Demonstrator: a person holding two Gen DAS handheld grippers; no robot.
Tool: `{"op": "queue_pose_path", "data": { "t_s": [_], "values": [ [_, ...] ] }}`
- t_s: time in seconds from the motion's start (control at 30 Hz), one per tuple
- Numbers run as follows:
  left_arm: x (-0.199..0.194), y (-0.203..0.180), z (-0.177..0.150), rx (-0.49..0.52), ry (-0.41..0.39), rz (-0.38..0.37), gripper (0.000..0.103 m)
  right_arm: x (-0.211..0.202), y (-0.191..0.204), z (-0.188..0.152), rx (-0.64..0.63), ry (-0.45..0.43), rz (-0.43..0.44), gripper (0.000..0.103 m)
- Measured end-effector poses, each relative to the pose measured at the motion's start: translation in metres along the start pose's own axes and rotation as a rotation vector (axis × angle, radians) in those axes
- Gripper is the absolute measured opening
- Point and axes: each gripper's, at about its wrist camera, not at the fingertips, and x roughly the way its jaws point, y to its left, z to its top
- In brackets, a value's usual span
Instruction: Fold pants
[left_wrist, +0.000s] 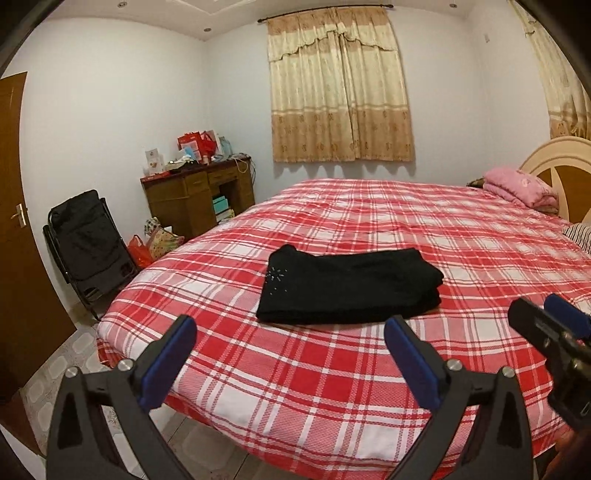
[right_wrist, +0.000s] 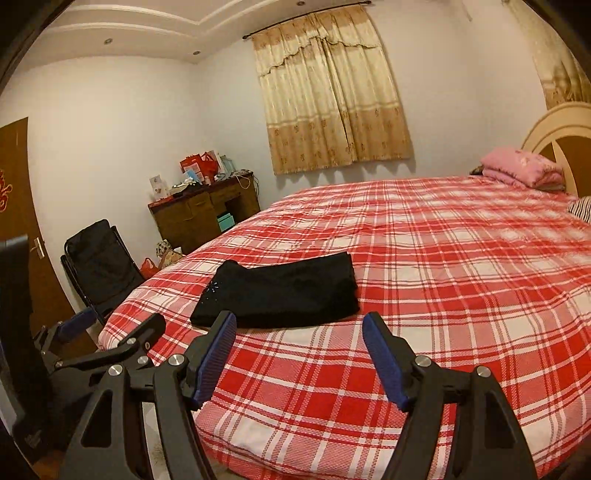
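Black pants (left_wrist: 349, 286) lie folded into a compact rectangle on the red-and-white plaid bed (left_wrist: 369, 387), with a small sparkly pattern near their left end. They also show in the right wrist view (right_wrist: 280, 295). My left gripper (left_wrist: 290, 334) is open and empty, held back from the pants above the bed's near edge. My right gripper (right_wrist: 299, 328) is open and empty, also short of the pants. The right gripper shows at the right edge of the left wrist view (left_wrist: 550, 321). The left gripper shows at the lower left of the right wrist view (right_wrist: 110, 332).
A pink folded blanket (left_wrist: 521, 186) and a striped pillow (left_wrist: 580, 236) lie by the headboard (left_wrist: 557, 155) at far right. A wooden desk (left_wrist: 199, 195) with clutter, a black folding chair (left_wrist: 88, 243) and bags stand left of the bed. A brown door (left_wrist: 14, 221) is at far left.
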Motion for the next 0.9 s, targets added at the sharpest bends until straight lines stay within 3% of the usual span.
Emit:
{"op": "queue_pose_path", "data": {
  "t_s": [0.63, 0.9],
  "values": [
    [-0.015, -0.009, 0.0, 0.025, -0.029, -0.001, 0.103, -0.01, -0.01, -0.003, 0.038, -0.012, -0.013, 0.074],
    [-0.012, -0.011, 0.0, 0.03, -0.017, 0.032, 0.103, -0.014, -0.01, -0.003, 0.035, -0.023, -0.019, 0.074]
  ]
}}
